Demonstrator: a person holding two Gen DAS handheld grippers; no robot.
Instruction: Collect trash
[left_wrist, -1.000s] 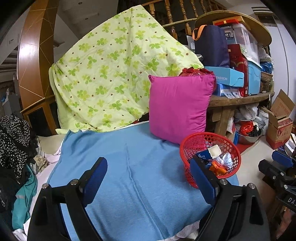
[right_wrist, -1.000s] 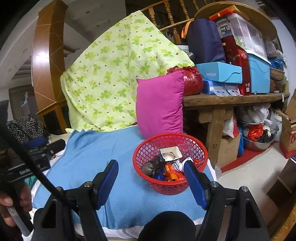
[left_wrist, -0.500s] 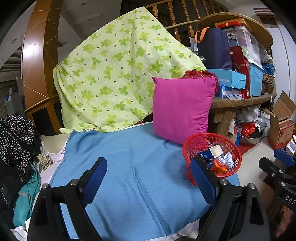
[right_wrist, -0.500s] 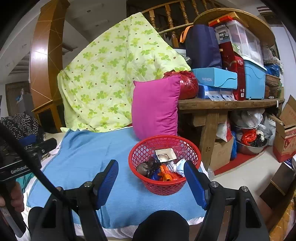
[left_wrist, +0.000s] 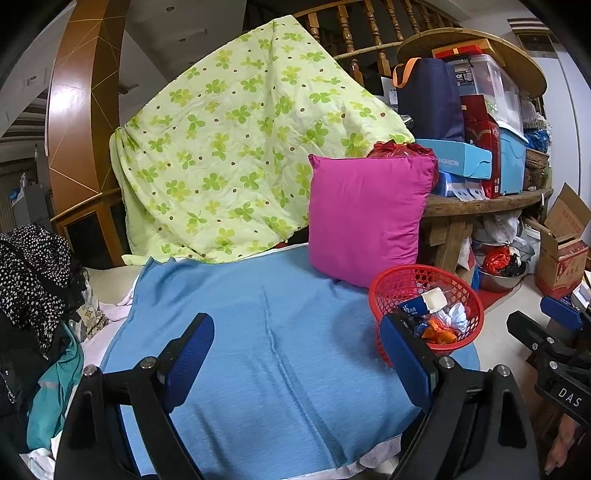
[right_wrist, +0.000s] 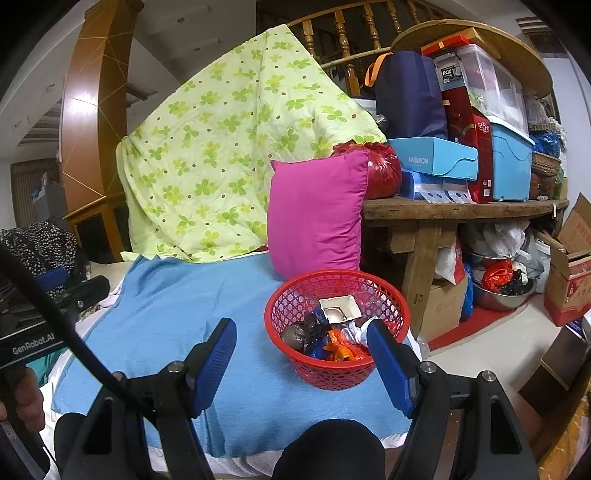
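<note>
Fig. Both wrist views, trash collection on a bed. Landmark: red basket (right_wrist: 337, 328), standing on the blue blanket (right_wrist: 177, 325) near the blanket's front-right corner, just in front of the pink pillow (right_wrist: 317, 214).

L gripper (left_wrist: 295, 358): fingers wide apart, nothing between them; hovers over bare blanket w/ the basket (left_wrist: 424, 295) to its right, past the right finger. R gripper (right_wrist: 301, 362): fingers also wide apart, empty; basket lies straight ahead and slightly right, its rim partly behind the right fingertip.

Trash (right_wrist: 332, 332) (white carton, dark wad, orange and blue wrappers, clear plastic) sits heaped inside the basket; no loose piece shows on the blanket in either view. Judgement: task looks near done, or the next target is the basket itself. R arm is nearer and better aligned. Basket is round, so no long axis governs the grip; the rim nearest the R gripper is the likely hold.

Edges & room: blanket left of basket is open for approach. Right of basket the bed ends, w/ floor below and a wooden bench (right_wrist: 443, 214) close by; behind it the pillow blocks. A push rightward risks tipping the basket off the edge.
</note>
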